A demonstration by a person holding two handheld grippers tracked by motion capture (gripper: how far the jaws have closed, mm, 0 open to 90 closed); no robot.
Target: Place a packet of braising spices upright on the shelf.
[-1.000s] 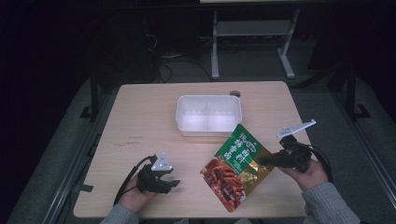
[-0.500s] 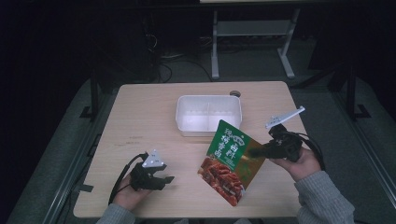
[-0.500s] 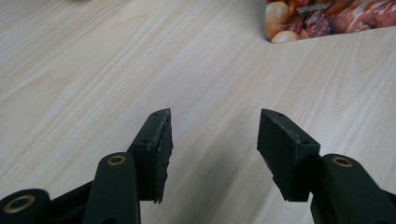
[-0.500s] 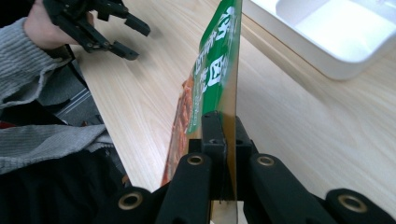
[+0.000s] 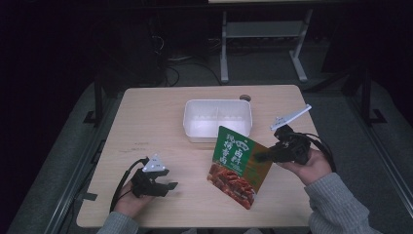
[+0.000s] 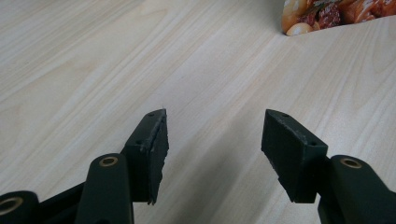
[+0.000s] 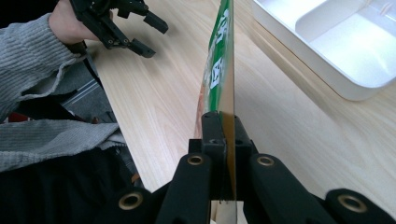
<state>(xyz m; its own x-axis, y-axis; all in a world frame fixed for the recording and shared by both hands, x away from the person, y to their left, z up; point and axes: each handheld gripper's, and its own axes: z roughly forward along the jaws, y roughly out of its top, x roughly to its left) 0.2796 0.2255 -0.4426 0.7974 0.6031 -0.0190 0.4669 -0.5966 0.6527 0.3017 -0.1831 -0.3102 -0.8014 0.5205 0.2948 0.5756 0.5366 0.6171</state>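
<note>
The right claw clamps its 2 black jaws on the edge of a flat, glossy food pouch, green above, holding it tilted over the pale woodgrain counter, near a white 2-compartment plastic tray. The left claw, empty, has just been opening over bare wood.

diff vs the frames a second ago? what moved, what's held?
The right hand-held gripper, shut on the edge of the green and orange food pouch, has lifted it from lying nearly flat to standing tilted, with its lower corner close to the wooden table. The left hand-held gripper has just been opening its jaws, nothing between them. The white plastic compartment tray stayed put.
</note>
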